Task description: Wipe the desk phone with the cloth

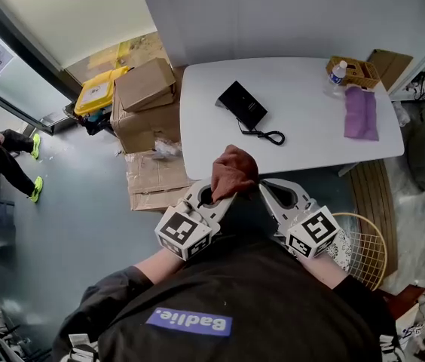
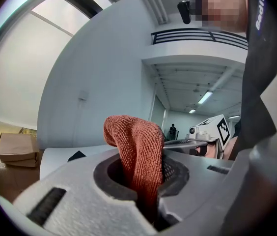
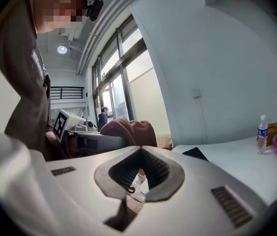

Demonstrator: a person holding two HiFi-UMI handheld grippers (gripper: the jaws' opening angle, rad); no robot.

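Note:
The black desk phone (image 1: 243, 104) lies on the white table (image 1: 310, 138), its coiled cord (image 1: 270, 136) trailing toward the near edge. A rust-red cloth (image 1: 233, 170) sticks up from my left gripper (image 1: 215, 192), which is shut on it in front of the table's near edge. In the left gripper view the cloth (image 2: 137, 154) rises between the jaws of that gripper (image 2: 139, 183), and a corner of the phone (image 2: 76, 156) shows behind. My right gripper (image 1: 265, 188) is beside the left one, shut and holding nothing. In its own view, the right gripper (image 3: 139, 155) has the phone (image 3: 195, 153) beyond it.
A purple cloth (image 1: 361, 112), a water bottle (image 1: 337, 72) and a small wooden box (image 1: 356, 69) sit at the table's far right. Cardboard boxes (image 1: 146, 89) and a yellow bin (image 1: 98, 90) stand left of the table. A wire basket (image 1: 368, 249) is on the floor at right.

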